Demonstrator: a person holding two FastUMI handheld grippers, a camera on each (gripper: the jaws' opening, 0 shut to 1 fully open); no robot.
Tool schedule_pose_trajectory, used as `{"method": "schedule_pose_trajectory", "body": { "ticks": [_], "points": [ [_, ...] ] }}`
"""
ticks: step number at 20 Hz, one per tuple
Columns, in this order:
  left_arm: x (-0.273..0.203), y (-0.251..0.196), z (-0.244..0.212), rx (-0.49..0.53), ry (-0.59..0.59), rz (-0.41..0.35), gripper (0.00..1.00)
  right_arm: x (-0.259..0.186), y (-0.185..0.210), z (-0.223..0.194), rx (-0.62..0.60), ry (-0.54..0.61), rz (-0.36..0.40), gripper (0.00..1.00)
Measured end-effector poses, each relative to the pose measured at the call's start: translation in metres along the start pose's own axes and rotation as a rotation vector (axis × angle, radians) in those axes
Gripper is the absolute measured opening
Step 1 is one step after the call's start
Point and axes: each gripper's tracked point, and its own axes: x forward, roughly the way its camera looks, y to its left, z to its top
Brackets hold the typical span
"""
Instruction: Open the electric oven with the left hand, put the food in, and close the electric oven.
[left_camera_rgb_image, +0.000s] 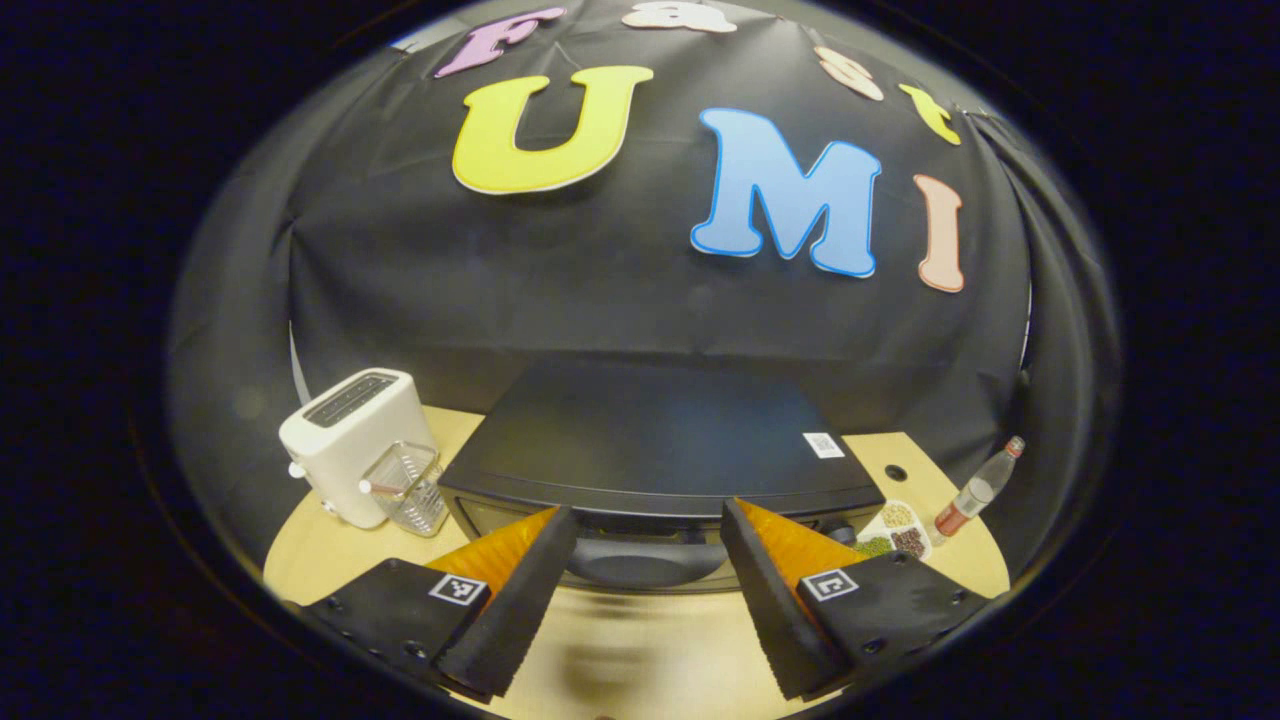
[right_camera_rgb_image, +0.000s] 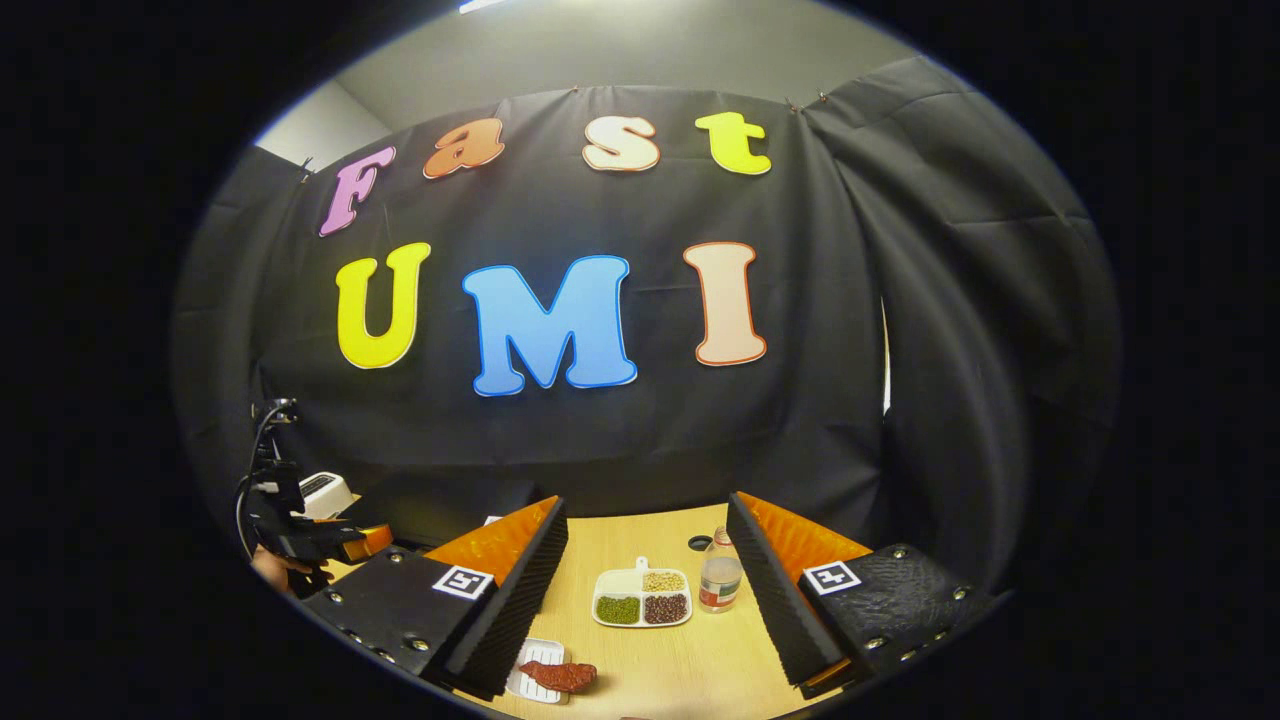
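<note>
The left claw (left_camera_rgb_image: 648, 560) hangs with fingers spread just before the electric oven (left_camera_rgb_image: 650, 450), bracketing its door handle (left_camera_rgb_image: 640, 562) (door looks shut): ease forward, clamp squarely, then pull downward. The right claw (right_camera_rgb_image: 648, 590), also apart, waits above the food (right_camera_rgb_image: 560, 676) on the near tabletop (right_camera_rgb_image: 690, 650).

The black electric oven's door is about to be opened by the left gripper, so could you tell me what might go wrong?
1. The left gripper is open, not yet closed on the dark door handle; it may slip.
2. The clear ribbed glass container beside the black electric oven could get knocked.
</note>
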Motion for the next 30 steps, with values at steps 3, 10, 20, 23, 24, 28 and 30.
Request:
{"method": "schedule_pose_trajectory", "body": {
  "ticks": [3, 10, 20, 23, 24, 28, 30],
  "points": [
    [0.017, 0.001, -0.013, 0.017, 0.031, 0.003, 0.99, -0.001, -0.002, 0.002, -0.015, -0.001, -0.008, 0.97],
    [0.025, 0.000, -0.024, 0.117, 0.032, 0.035, 0.96, -0.002, 0.000, 0.008, -0.016, -0.009, -0.025, 0.97],
    [-0.021, 0.002, -0.072, 0.077, 0.093, 0.022, 0.99, -0.007, 0.022, 0.017, -0.019, -0.036, 0.020, 0.97],
    [-0.030, 0.003, -0.091, 0.059, 0.121, 0.004, 1.00, -0.010, 0.028, 0.018, -0.028, -0.040, 0.036, 0.97],
    [-0.033, 0.003, -0.098, 0.057, 0.124, -0.001, 1.00, -0.011, 0.030, 0.018, -0.028, -0.040, 0.040, 0.97],
    [-0.039, 0.004, -0.115, 0.088, 0.137, -0.003, 1.00, -0.014, 0.034, 0.014, -0.030, -0.029, 0.049, 0.97],
    [-0.040, 0.003, -0.123, 0.089, 0.143, -0.004, 1.00, -0.017, 0.033, 0.012, -0.035, -0.026, 0.050, 0.97]
  ]
}}
